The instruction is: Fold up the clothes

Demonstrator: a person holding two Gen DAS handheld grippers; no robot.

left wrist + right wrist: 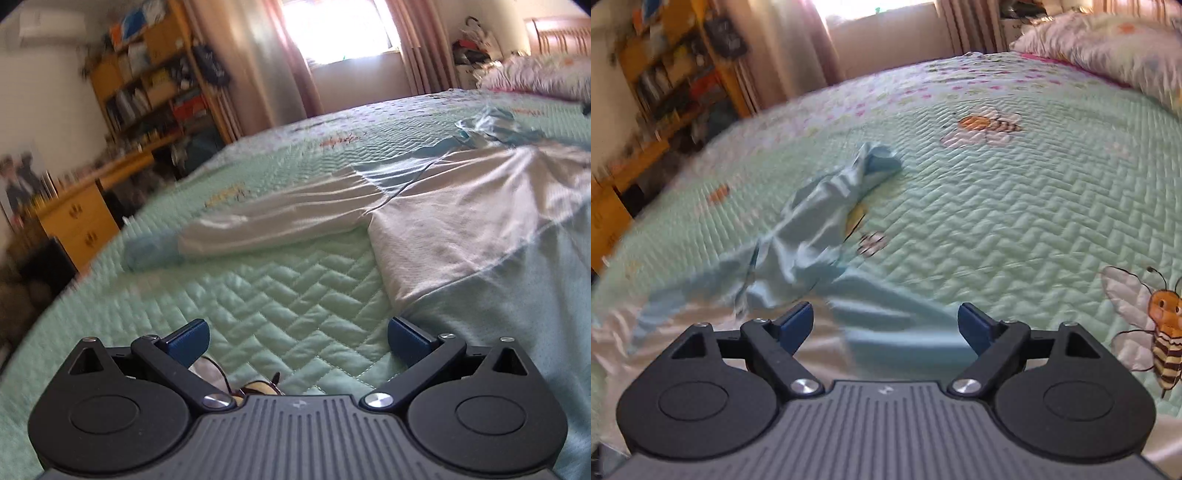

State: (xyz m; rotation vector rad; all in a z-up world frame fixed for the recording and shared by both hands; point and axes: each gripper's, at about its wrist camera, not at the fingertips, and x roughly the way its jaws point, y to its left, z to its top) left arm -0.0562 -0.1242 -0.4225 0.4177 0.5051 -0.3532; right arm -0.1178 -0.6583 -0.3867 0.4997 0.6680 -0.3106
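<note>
White shirt (461, 206) spread on bed (295, 295), sleeve (273, 225) stretched leftward, far part blurred, left gripper (298, 341) and right gripper (885, 328) fingers wide apart, nothing held.

A white long-sleeved garment with pale blue cuffs and trim (461, 206) lies spread on a mint-green quilted bedspread (258, 295), its body flat but rippled with creases. One sleeve (266, 225) stretches out to the left, lying straight and ending in a pale blue cuff near the bed's edge. In the right wrist view, the other pale blue sleeve (827, 218) lies crumpled and twisted, reaching away across the quilt, its cuff end bunched upward, while the white satin-like body fabric gathers below it.
</note>
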